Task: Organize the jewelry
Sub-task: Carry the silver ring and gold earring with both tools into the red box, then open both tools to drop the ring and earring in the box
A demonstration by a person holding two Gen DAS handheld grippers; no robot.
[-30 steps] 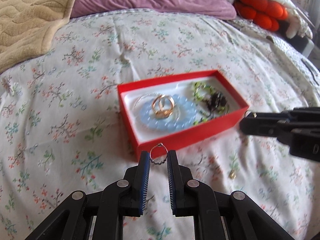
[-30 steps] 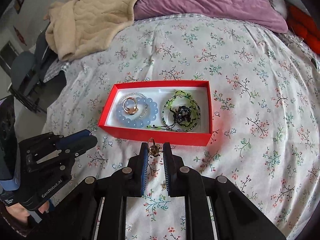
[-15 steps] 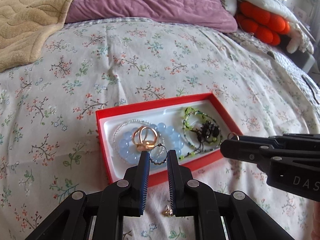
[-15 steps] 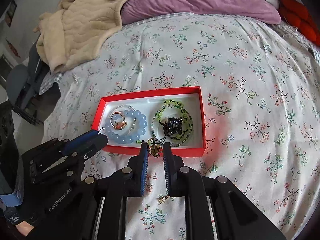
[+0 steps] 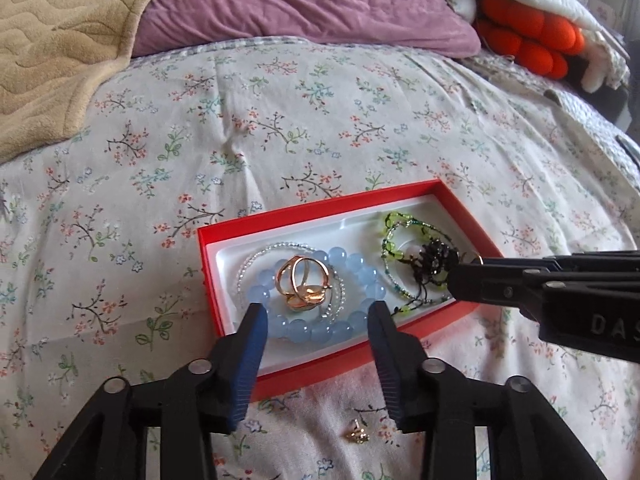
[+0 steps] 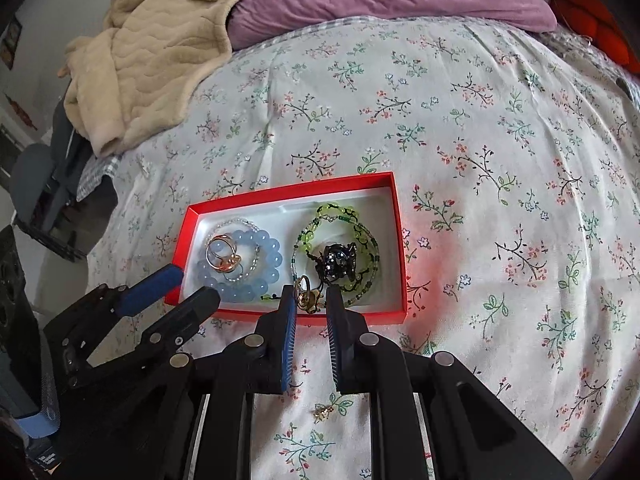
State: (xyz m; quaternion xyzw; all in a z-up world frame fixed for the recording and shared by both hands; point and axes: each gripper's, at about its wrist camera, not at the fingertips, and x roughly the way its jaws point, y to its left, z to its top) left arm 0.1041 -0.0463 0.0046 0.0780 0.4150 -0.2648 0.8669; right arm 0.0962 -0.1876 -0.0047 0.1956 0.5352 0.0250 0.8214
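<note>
Left gripper (image 5: pixel 316 312) spread wide, holding nothing, over red box (image 5: pixel 304 216). Right gripper (image 6: pixel 311 300) clamped on gold ring (image 6: pixel 306 298) above near rim; could drop short onto bedspread (image 6: pixel 480 120).

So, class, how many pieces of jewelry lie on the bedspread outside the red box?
1. A small gold piece lies on the bedspread just short of the box, below the right gripper. More could be hidden under it.
</note>
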